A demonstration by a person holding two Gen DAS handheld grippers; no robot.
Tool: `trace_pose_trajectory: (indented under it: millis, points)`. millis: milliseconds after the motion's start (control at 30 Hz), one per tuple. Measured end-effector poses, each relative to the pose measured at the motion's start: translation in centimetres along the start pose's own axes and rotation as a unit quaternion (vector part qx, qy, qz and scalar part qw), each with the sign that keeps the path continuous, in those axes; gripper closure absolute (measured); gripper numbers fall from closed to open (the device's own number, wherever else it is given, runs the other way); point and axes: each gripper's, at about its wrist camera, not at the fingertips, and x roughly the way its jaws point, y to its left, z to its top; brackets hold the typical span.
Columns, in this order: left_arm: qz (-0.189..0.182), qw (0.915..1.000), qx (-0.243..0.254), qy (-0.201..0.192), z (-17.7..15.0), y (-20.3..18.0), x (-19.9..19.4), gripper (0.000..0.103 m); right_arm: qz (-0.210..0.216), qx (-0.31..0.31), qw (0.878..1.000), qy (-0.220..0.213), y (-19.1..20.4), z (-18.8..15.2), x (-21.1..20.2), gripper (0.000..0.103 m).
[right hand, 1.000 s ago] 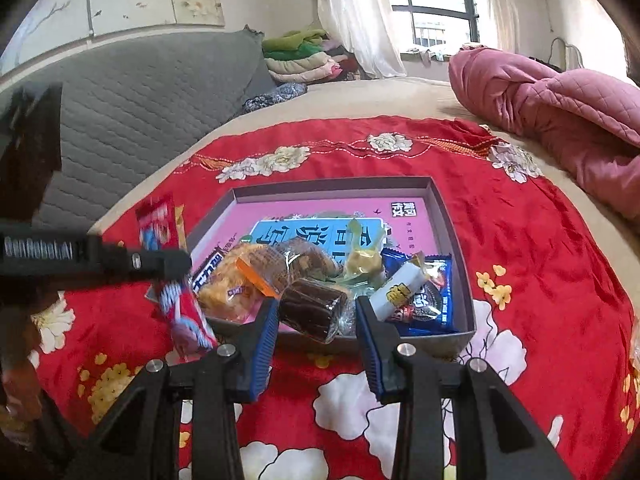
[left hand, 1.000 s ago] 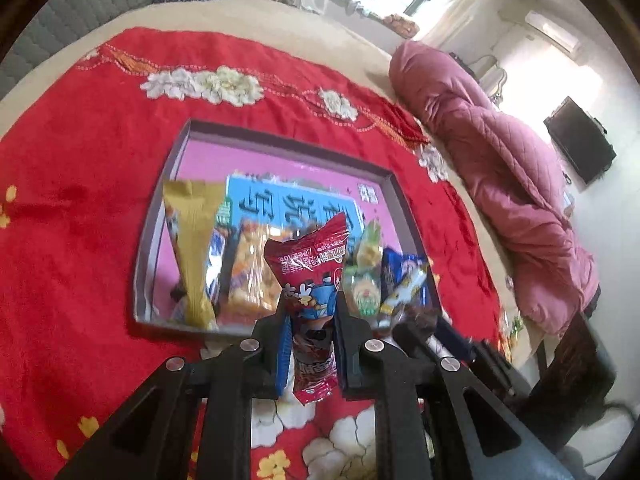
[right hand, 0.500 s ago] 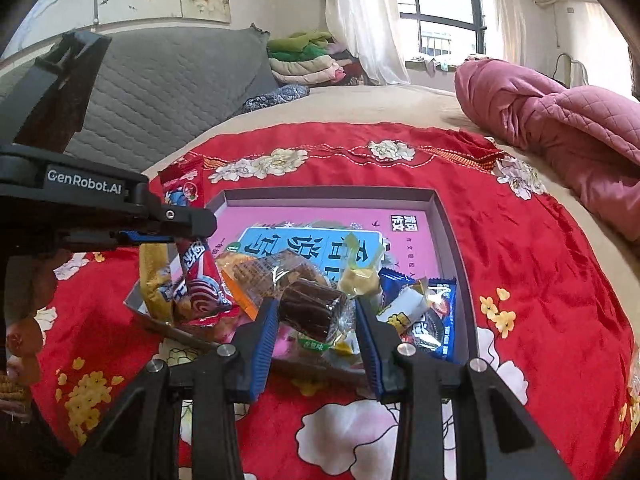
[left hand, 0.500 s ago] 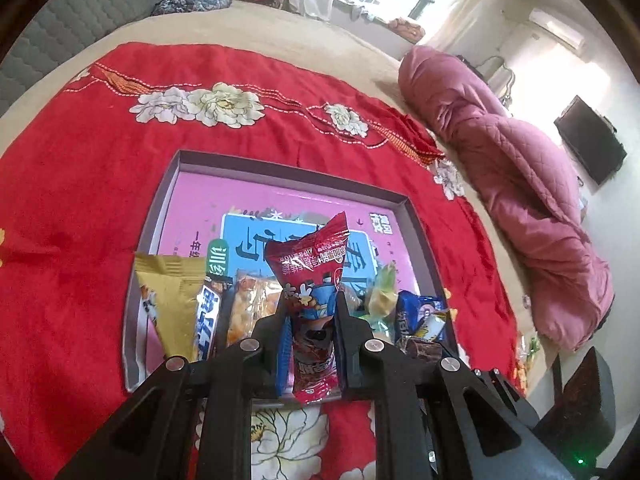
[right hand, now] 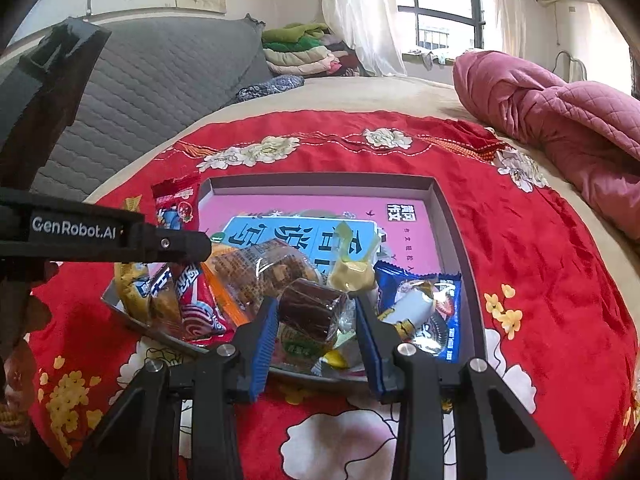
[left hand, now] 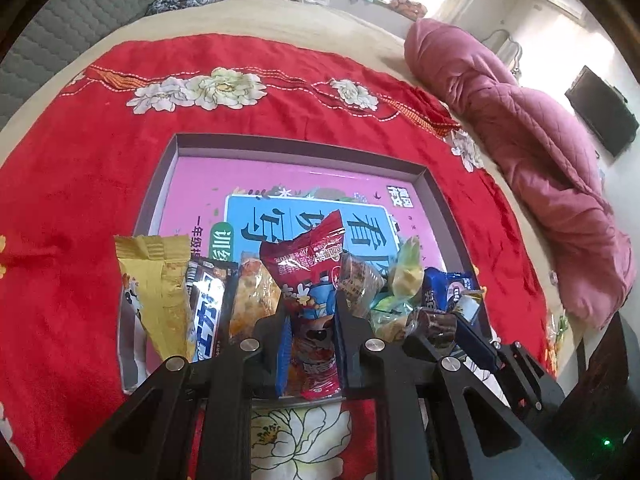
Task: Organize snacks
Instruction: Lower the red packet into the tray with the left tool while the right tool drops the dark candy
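Observation:
My left gripper (left hand: 310, 312) is shut on a red snack packet (left hand: 304, 256), which stands upright over the near edge of the grey box (left hand: 296, 148) with its pink printed floor. My right gripper (right hand: 316, 316) is shut on a brown cake in clear wrap (right hand: 310, 310), held just above the snacks at the box's near side. In the right wrist view the left gripper (right hand: 188, 244) reaches in from the left with the red packet (right hand: 178, 208). The left wrist view shows the right gripper (left hand: 434, 322) low at the right.
Several snacks lie in the box's near half: a yellow packet (left hand: 156, 288), a dark bar (left hand: 208, 312), an orange packet (left hand: 252, 296), a blue packet (right hand: 424, 308). The box sits on a red flowered cloth (left hand: 80, 184) on a bed, with a pink quilt (left hand: 540, 152) at the right.
Both grippers have come lower and closer to the box's near edge. The left one has carried the red packet from beside the box to over its near left part.

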Motion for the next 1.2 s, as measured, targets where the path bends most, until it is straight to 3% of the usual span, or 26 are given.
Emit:
trace_pose_trajectory:
  millis: [900, 1100, 1200]
  points:
    - [0.006, 1.0000, 0.001, -0.004, 0.0, 0.3, -1.2, 0.079, -0.008, 0.030, 1.000, -0.007, -1.3, 0.1, -0.2, 0.059]
    - [0.004, 0.9999, 0.003, -0.013, 0.0, 0.1, -1.9, 0.066, -0.006, 0.028, 1.000, -0.012, -1.2, 0.1, -0.6, 0.054]
    - [0.006, 0.9998, 0.002, -0.017, 0.1, 0.0, -2.2, 0.065, -0.006, 0.029, 1.000, -0.010, -1.1, 0.0, -0.7, 0.053]
